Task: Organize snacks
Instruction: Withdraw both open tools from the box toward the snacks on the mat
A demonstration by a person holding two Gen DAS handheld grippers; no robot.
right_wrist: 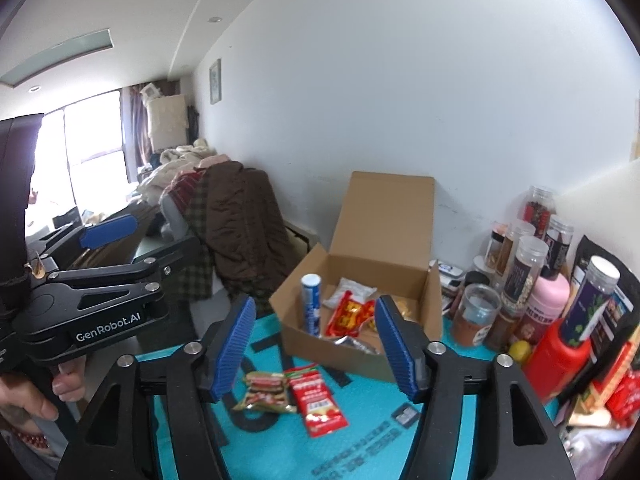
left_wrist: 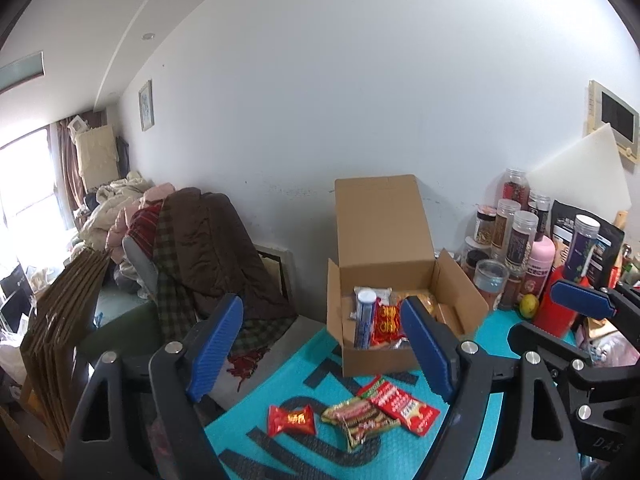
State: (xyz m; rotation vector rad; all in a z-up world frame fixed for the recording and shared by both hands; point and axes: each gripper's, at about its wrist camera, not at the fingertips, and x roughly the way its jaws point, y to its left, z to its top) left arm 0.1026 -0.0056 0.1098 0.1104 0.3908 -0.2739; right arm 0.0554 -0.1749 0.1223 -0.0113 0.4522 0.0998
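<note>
The cardboard box stands open at the back edge of the turquoise mat, its lid up against the wall, with a blue-and-white tube upright inside beside red packets. Three loose snacks lie on the mat in front of it: a small red wrapper, a striped packet and a long red packet (these two overlap). Jars crowd the mat's right edge. The left gripper and right gripper both hover with jaws apart, holding nothing.
</note>
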